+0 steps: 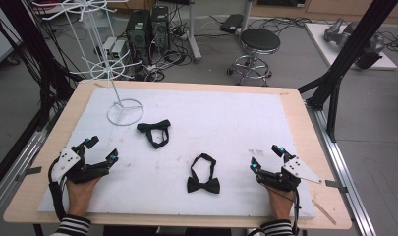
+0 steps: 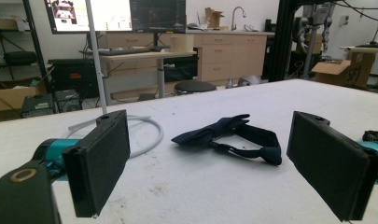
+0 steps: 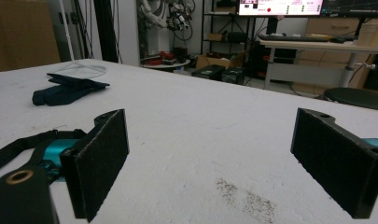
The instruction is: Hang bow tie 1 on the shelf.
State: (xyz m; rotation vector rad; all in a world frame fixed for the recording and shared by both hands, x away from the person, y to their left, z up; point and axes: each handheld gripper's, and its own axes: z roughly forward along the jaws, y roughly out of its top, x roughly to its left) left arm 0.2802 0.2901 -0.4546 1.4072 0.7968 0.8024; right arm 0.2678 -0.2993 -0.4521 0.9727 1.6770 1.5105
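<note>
Both tools rest spread and empty at the near bench edge. The near bow tie lies between them — closer to the right tool — while the far bow tie sits ahead of the left tool, beside the white rack's ring base.

A pale wooden worktop is carrying a white foam sheet, where two black fabric bow ties and a white wire stand's ring base are lying.
</note>
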